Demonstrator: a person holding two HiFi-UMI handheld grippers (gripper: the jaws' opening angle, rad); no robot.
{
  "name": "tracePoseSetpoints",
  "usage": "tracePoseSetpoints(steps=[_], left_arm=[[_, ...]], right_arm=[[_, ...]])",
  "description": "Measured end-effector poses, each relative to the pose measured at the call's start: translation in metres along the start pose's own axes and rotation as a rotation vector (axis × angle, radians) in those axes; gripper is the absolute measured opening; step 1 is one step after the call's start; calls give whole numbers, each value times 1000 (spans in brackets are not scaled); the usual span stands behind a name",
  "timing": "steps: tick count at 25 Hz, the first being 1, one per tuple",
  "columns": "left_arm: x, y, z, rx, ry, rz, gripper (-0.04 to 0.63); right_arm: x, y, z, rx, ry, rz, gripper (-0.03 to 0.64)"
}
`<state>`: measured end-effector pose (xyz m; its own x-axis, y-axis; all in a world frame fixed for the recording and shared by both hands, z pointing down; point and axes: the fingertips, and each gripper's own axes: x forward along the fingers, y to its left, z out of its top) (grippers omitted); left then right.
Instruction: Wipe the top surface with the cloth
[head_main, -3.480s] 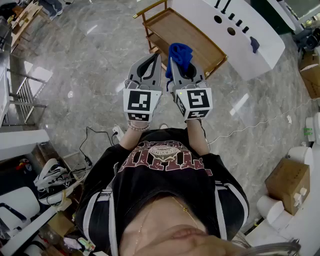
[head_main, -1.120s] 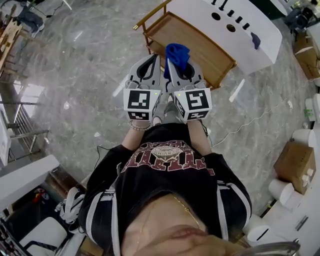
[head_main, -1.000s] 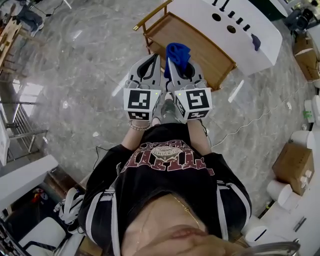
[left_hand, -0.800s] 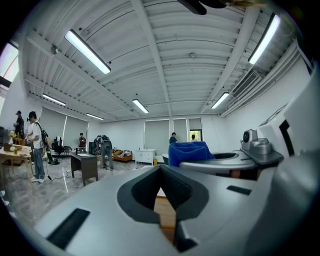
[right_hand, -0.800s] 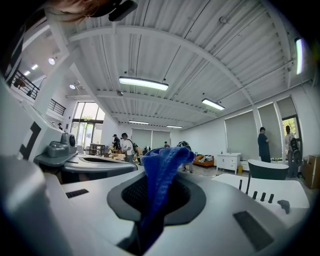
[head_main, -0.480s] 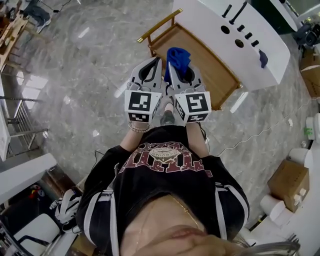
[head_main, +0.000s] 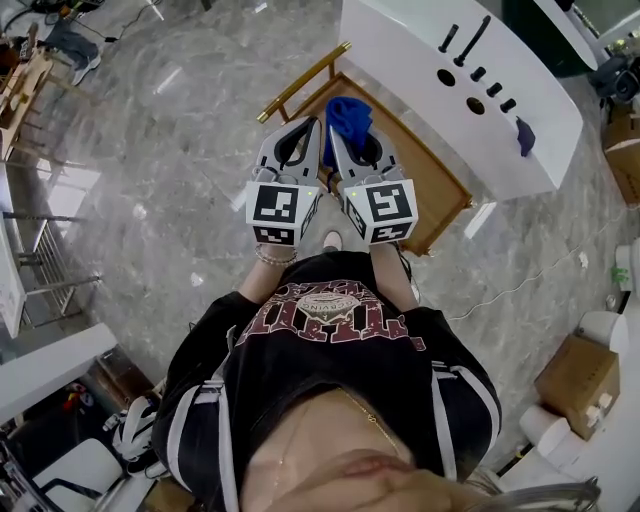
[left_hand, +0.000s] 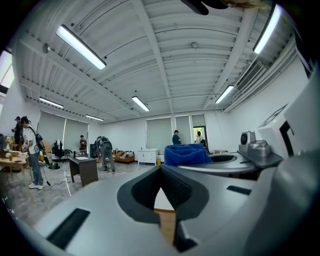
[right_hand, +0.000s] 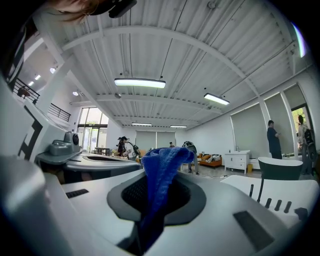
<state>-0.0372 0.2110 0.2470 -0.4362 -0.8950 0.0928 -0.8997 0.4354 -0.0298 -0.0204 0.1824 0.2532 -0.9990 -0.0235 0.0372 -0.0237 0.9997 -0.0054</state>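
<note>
Just far of us, lower down, lies the wooden top (head_main: 422, 172), nearest our right gripper (head_main: 338, 130) clamping the cloth (head_main: 347, 112); our left gripper (head_main: 313, 123) is closed, empty.

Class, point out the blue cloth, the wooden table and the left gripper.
blue cloth (head_main: 350, 115), head view, on its bunched upper part.
wooden table (head_main: 425, 175), head view, on a bare part of its top.
left gripper (head_main: 314, 125), head view, at its closed jaw tips.

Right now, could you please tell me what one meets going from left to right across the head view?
Left gripper → blue cloth pinched in the right gripper → small dark blue item on the white counter → cardboard box.
</note>
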Motion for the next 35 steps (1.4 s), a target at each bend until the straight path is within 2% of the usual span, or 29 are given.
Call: tracePoseSetpoints(steps=[11,17,28,35], left_arm=[[65,-5,-10,-12,29,23,45],[83,-5,-19,-21,52,-2,46],[148,3,-16,-12,59,-149,46],[195,33,-22,-2,84,-241,46]], right_arm=[[25,-60,-13,12,21,25,55],[29,-75,-22,32,33,-11,55],[62,-123,-23,45,44,-163,55],[110,-147,-29,60,63,-255,55]])
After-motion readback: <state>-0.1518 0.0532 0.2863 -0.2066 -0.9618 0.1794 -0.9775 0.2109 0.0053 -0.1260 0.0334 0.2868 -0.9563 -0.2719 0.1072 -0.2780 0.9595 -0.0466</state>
